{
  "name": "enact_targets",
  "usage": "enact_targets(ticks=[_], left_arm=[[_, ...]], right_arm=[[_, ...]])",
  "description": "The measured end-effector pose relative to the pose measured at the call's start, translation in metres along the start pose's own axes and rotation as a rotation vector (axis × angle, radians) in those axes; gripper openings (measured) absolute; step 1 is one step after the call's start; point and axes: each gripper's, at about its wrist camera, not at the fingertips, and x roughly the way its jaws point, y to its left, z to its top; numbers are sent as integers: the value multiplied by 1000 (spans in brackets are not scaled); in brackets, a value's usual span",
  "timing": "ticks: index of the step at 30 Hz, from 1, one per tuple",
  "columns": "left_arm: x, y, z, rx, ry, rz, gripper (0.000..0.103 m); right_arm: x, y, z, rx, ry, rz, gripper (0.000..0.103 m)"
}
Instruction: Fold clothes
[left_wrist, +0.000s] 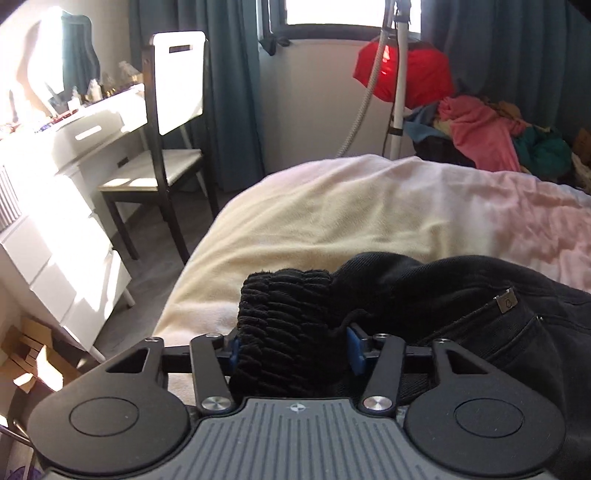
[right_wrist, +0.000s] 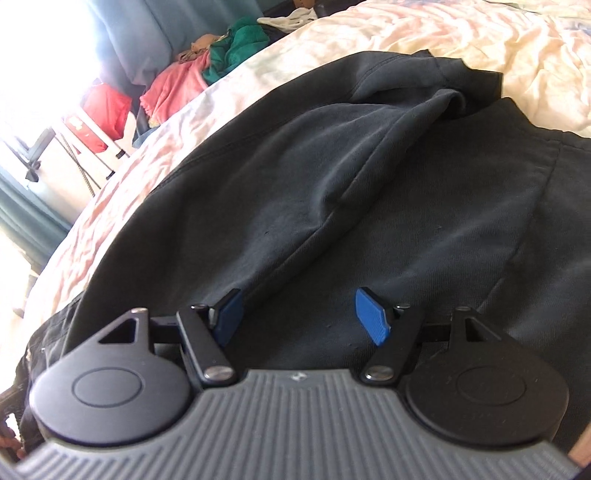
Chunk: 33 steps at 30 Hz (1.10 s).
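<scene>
Two claws work over a bed (left_wrist: 332, 206) spread with a cream and pink blanket. In the left wrist view the left claw (left_wrist: 293, 345) has its blue pads set against either side of a thick ribbed black knit (left_wrist: 284, 325), a bunched fold of fabric that fills the gap between them, so it is gripping that piece. At 3 o'clock from it lie black jeans (left_wrist: 498, 317) with a small leather tag and a back pocket showing, touching the ribbed piece. In the right wrist view the right claw (right_wrist: 304, 317) is spread wide with nothing between its pads, hovering low over a dark T-shirt (right_wrist: 332, 184) spread on the blanket, one sleeve folded inward across the body toward 1 o'clock. Containers: at 2 o'clock in the left view, beyond the bed, a dark laundry basket (left_wrist: 439, 151) is heaped with loose clothes, a pink garment (left_wrist: 480, 129) draped over its edge and teal cloth beside it. Behind it a red cloth (left_wrist: 417, 70) hangs by a white stand (left_wrist: 400, 74). At 10 o'clock stands a chair (left_wrist: 173, 110) beside a white worktop (left_wrist: 88, 125) with drawers, small bottles cluttering its top.
</scene>
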Motion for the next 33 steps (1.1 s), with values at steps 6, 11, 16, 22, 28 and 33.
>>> enact_targets(ticks=[6,11,16,22,28,33], left_arm=[[-57,-5,31,-101,-147,99,36],[-80,14,68,-194,-198,213,36],[-35,37,59,-243,-83,303,36],[-18,51,24,-325,-66,236,53],[-58,54,19,-274,-101,224,74],[-106,22,15,-155,-165,186,79]], right_arm=[[-6,-1,-1,-18,-19,-19,69],[-8,-3,-1,-25,-21,-15,69],[-10,-7,1,-23,-24,-9,70],[-6,-1,0,-59,-25,-17,70],[-13,4,4,-74,-59,-8,70],[-34,-4,8,-46,-113,7,70]])
